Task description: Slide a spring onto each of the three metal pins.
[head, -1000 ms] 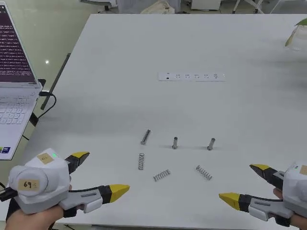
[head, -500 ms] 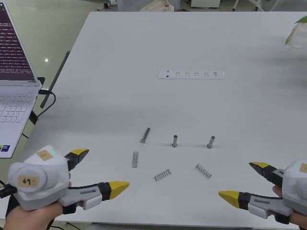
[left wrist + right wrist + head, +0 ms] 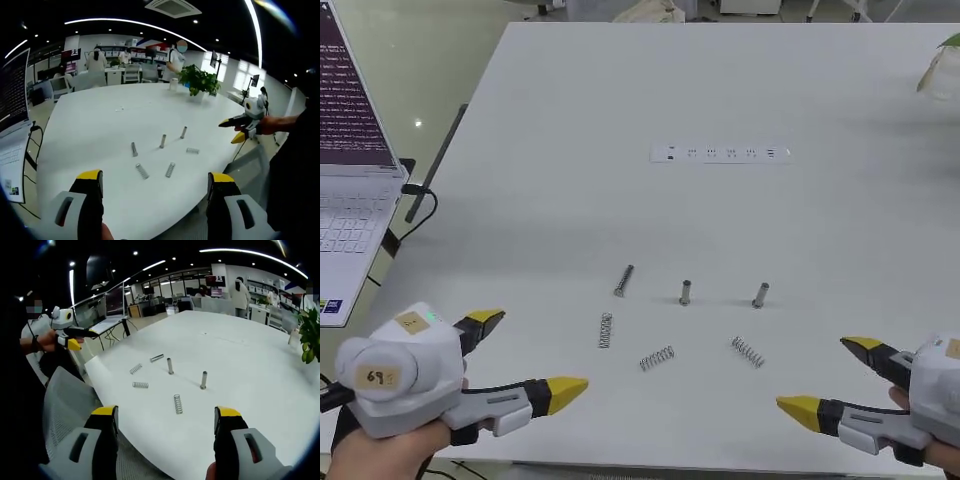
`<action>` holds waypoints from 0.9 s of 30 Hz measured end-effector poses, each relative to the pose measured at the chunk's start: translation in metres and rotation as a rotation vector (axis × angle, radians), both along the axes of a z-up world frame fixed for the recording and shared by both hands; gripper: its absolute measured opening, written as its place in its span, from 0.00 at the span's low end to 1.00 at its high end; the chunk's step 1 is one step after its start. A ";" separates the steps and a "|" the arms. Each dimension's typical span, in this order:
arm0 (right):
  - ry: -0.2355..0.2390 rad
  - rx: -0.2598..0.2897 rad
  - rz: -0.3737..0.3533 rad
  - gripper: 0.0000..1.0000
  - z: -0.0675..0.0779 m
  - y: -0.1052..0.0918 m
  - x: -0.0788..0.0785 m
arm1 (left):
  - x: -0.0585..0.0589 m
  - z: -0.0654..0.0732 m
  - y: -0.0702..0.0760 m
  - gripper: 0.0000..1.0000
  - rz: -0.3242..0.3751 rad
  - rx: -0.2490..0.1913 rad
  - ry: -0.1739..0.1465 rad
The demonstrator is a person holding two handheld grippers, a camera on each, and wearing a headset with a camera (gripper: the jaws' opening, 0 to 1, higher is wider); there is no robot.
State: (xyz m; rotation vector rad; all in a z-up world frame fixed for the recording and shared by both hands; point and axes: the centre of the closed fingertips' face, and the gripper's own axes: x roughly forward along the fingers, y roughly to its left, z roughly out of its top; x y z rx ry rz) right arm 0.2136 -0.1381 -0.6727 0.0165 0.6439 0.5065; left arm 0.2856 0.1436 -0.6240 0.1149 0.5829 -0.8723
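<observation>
Three coiled steel springs (image 3: 657,358) lay loose ahead of and between the left gripper (image 3: 536,352) and right gripper (image 3: 818,374), both spread wide, empty. Short grey metal pins (image 3: 685,292) sat just beyond, all bare. Judged step: first pickup, requiring one claw to reach forward and pinch a coil

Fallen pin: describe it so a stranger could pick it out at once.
On the white table, look nearer than the power strip to the row of three metal pins. The fallen pin is at the left end in the head view: it lies on its side, while the middle pin and right pin stand upright.
</observation>
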 end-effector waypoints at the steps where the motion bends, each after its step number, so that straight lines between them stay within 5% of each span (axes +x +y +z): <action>1: -0.001 0.001 0.000 0.77 0.000 0.000 0.000 | 0.000 0.000 0.000 0.83 0.001 -0.002 0.001; 27: 0.000 0.002 0.005 0.77 0.000 0.002 0.001 | 0.002 -0.001 0.005 0.83 0.006 0.004 -0.001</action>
